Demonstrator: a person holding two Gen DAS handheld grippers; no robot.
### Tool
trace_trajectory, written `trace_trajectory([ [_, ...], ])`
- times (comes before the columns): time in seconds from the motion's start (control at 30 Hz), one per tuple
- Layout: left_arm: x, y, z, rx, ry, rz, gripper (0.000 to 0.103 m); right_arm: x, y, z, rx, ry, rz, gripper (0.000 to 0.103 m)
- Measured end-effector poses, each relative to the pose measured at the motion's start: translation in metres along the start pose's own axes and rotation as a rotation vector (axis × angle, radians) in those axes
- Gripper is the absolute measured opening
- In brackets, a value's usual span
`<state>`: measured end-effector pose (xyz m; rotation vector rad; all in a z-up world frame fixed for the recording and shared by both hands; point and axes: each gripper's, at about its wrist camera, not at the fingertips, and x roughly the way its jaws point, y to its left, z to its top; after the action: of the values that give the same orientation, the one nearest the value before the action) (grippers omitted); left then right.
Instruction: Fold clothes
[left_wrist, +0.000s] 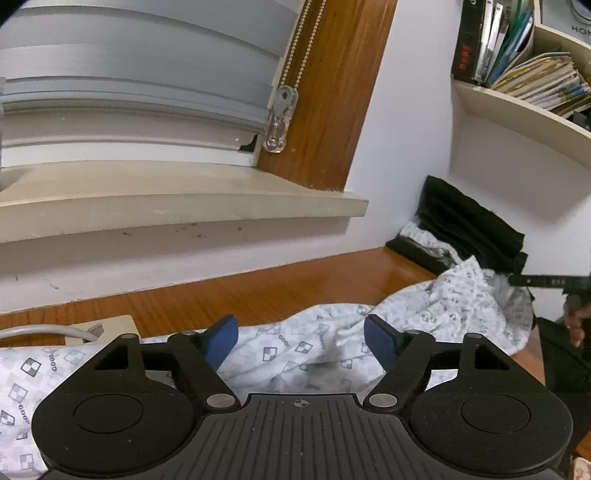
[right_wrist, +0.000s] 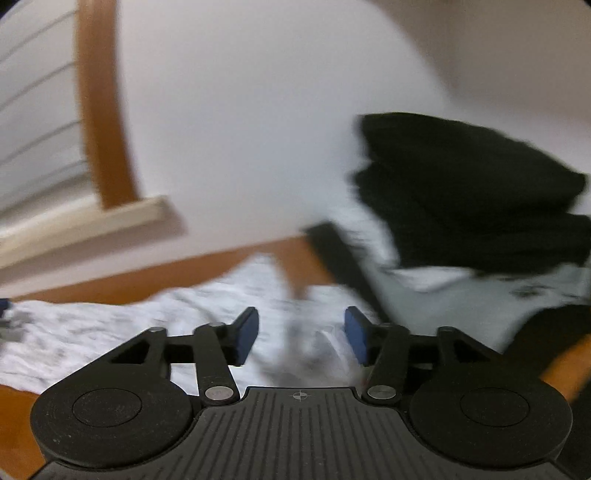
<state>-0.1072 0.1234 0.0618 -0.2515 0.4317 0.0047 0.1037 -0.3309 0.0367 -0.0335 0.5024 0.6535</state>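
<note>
White wall and a window with grey blinds (left_wrist: 140, 74) fill most of the background, with a wood frame beside it and a beige sill (left_wrist: 177, 199) underneath, plus a cream bookshelf (left_wrist: 517, 107) stuffed with magazines up in the right corner. Below all that is the orange-brown wooden tabletop (left_wrist: 258, 291), which is where the folding happens. Pushed back against the wall on the right sits a stack of black folded clothes (right_wrist: 472, 192) resting on some more patterned fabric, probably parked there to keep the finished stuff out of the way (just my guess from how neat the pile looks). Main thing on the table is the white printed garment (left_wrist: 303, 350), small checker logos all over it, lying rumpled across the wood from the left edge over to the right side, where it bunches up into a ridge. It's not flat yet, so I'd say the folding of this piece has barely started. Left gripper (left_wrist: 301, 341) hangs low right over the middle of the cloth, blue pads spread wide with nothing pinched between them, cloth just lying below. Right gripper (right_wrist: 301, 334) is over the same garment's right end, jaws also apart and not clamping anything, though that view is badly smeared so fine details are a wash. A beige power strip (left_wrist: 107, 325) with a grey cable peeks out at the left.
</note>
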Motion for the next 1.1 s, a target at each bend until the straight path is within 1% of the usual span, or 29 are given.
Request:
trace_trajectory([
  [0.07, -0.001, -0.001, 0.000, 0.003, -0.010, 0.009, 0.085, 0.018, 0.018, -0.006, -0.034, -0.001, 0.051, 0.058],
  [0.13, -0.003, -0.001, 0.001, 0.002, -0.025, 0.017, 0.099, 0.035, 0.033, -0.012, -0.081, 0.010, 0.067, 0.059],
  [0.17, -0.003, -0.001, 0.001, 0.001, -0.031, 0.019, 0.102, 0.043, 0.039, -0.014, -0.098, 0.017, 0.072, 0.059],
  [0.23, -0.004, -0.001, 0.002, 0.002, -0.039, 0.021, 0.103, 0.053, 0.041, -0.016, -0.084, 0.036, 0.089, 0.059],
  [0.3, -0.005, -0.002, 0.003, 0.003, -0.036, 0.025, 0.103, 0.062, 0.039, -0.014, -0.064, 0.085, 0.111, 0.059],
  [0.4, -0.005, -0.004, 0.004, -0.005, -0.033, 0.027, 0.103, 0.073, 0.043, -0.014, -0.131, 0.129, 0.099, 0.059],
  [0.43, -0.006, -0.004, 0.004, -0.003, -0.034, 0.016, 0.103, 0.075, 0.044, -0.014, -0.151, 0.140, 0.098, 0.059],
  [0.5, -0.008, -0.005, 0.003, -0.004, -0.033, 0.011, 0.103, 0.079, 0.044, -0.016, -0.163, 0.154, 0.114, 0.059],
  [0.6, -0.020, -0.006, 0.003, -0.006, -0.034, 0.058, 0.103, 0.082, 0.039, -0.020, -0.170, 0.154, 0.158, 0.064],
  [0.63, -0.029, -0.005, 0.002, -0.002, -0.040, 0.071, 0.103, 0.083, 0.037, -0.022, -0.175, 0.151, 0.176, 0.072],
  [0.7, -0.050, -0.003, 0.000, 0.006, -0.048, 0.105, 0.103, 0.083, 0.035, -0.026, -0.201, 0.138, 0.212, 0.076],
  [0.77, -0.074, 0.003, -0.003, 0.012, -0.049, 0.153, 0.103, 0.083, 0.036, -0.026, -0.201, 0.137, 0.214, 0.076],
  [0.87, -0.112, 0.016, -0.011, 0.020, -0.037, 0.239, 0.103, 0.084, 0.042, -0.028, -0.242, 0.146, 0.210, 0.084],
  [0.97, -0.146, 0.035, -0.023, 0.010, -0.012, 0.326, 0.103, 0.085, 0.044, -0.028, -0.251, 0.153, 0.216, 0.086],
  [1.0, -0.156, 0.043, -0.028, -0.001, -0.002, 0.351, 0.102, 0.085, 0.042, -0.028, -0.243, 0.151, 0.220, 0.086],
  [1.03, -0.166, 0.051, -0.033, -0.013, 0.009, 0.372, 0.093, 0.085, 0.041, -0.028, -0.237, 0.150, 0.223, 0.086],
  [1.07, -0.173, 0.058, -0.038, -0.031, 0.026, 0.377, 0.086, 0.084, 0.040, -0.029, -0.233, 0.148, 0.224, 0.086],
  [1.1, -0.181, 0.066, -0.043, -0.049, 0.043, 0.384, 0.072, 0.084, 0.040, -0.029, -0.230, 0.147, 0.224, 0.086],
])
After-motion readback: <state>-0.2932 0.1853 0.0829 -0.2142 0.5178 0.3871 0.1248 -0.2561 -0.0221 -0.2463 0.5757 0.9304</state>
